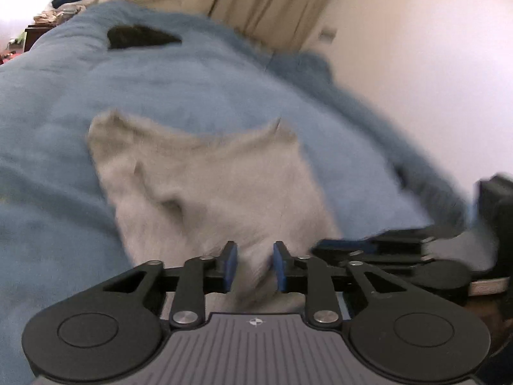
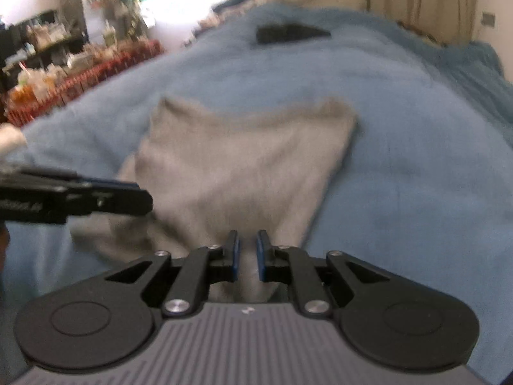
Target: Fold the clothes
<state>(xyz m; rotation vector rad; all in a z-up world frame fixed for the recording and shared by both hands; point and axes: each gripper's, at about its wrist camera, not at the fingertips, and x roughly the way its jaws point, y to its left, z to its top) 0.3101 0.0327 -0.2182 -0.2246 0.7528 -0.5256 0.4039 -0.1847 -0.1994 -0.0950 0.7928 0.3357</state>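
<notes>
Garment: a grey cloth (image 1: 205,189) lies on a blue blanket, filling the middle of both wrist views. Its far edge dips in the centre and rises to a point at each end. A fold ridge runs through it in the left wrist view. The pictures are blurred, so the kind of garment cannot be told.

Near edge: bunched up and drawn toward the cameras, running in between both pairs of tongs.

Left tongs (image 1: 255,264): lower centre of the left wrist view. The blue pads stand partly apart with grey cloth filling the gap; whether they press on it cannot be told. In the right wrist view they enter from the left edge (image 2: 134,197), over the cloth's left side.

Right tongs (image 2: 247,255): lower centre of the right wrist view, pads nearly together, pinching a thin ridge of the grey cloth. In the left wrist view they show at lower right (image 1: 346,247), just beside the left tongs.

Blanket (image 2: 400,160): blue, fuzzy, covering a bed.

Dark item (image 2: 288,33): a flat black shape on the blanket, upper centre, well apart from the cloth.

Curtain (image 1: 272,3): beige, top of frame.

Shelves (image 2: 64,48): cluttered, upper left of the right wrist view.
</notes>
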